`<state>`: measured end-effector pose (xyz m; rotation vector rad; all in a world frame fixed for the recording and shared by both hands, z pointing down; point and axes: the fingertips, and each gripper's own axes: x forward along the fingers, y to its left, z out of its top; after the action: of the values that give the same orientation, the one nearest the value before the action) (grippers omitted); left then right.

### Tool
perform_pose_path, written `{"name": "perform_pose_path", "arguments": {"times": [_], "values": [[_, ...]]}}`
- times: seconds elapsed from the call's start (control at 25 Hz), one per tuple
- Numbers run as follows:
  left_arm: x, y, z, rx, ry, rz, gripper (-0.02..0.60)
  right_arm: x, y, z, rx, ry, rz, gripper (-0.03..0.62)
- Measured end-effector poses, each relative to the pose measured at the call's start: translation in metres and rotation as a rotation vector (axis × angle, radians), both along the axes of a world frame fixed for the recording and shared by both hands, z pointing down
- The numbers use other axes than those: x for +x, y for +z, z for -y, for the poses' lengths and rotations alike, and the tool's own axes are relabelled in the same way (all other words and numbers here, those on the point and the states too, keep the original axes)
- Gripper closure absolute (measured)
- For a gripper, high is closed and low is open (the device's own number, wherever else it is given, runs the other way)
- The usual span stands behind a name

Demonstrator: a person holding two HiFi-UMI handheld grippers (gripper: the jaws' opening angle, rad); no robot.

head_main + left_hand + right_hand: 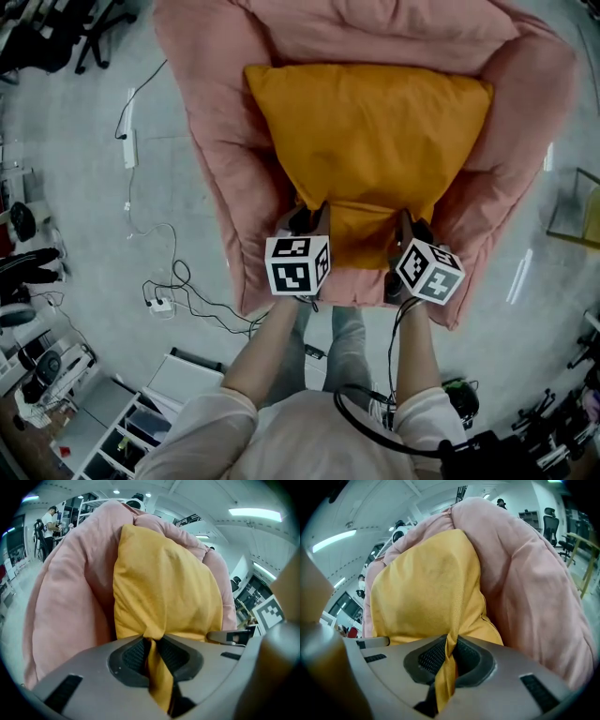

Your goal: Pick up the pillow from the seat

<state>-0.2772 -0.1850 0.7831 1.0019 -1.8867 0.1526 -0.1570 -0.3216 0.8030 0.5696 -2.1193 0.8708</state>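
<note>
Orange pillow (370, 141) on pink seat (220, 178): likely soft, light. Left gripper (314, 216), right gripper (406, 223): jaws pinched onto fabric along pillow's front edge.

The seat (225, 187) is running off the head view's far edge, while the left tool (309, 216) and right tool (411, 223) are covering the near edge of the pillow (366, 141), its pinched folds vanishing between their jaws.
</note>
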Motion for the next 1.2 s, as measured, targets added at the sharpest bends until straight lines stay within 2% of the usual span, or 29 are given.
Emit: {"name": "perform_pose_path", "arguments": {"times": [0.2, 0.52, 0.88, 1.2], "values": [[0.019, -0.028, -0.008, 0.023, -0.008, -0.009, 0.533, 0.016, -0.027, -0.007, 0.032, -0.020, 0.009, 0.558], [0.038, -0.077, -0.012, 0.063, 0.033, 0.017, 0.538, 0.037, -0.074, -0.010, 0.080, 0.015, 0.030, 0.560], [0.027, -0.142, -0.038, 0.146, -0.001, 0.064, 0.539, 0.028, -0.153, -0.034, 0.165, 0.016, 0.159, 0.560], [0.033, -0.204, -0.066, 0.235, 0.001, 0.072, 0.544, 0.042, -0.213, -0.061, 0.195, 0.054, 0.214, 0.560]]}}
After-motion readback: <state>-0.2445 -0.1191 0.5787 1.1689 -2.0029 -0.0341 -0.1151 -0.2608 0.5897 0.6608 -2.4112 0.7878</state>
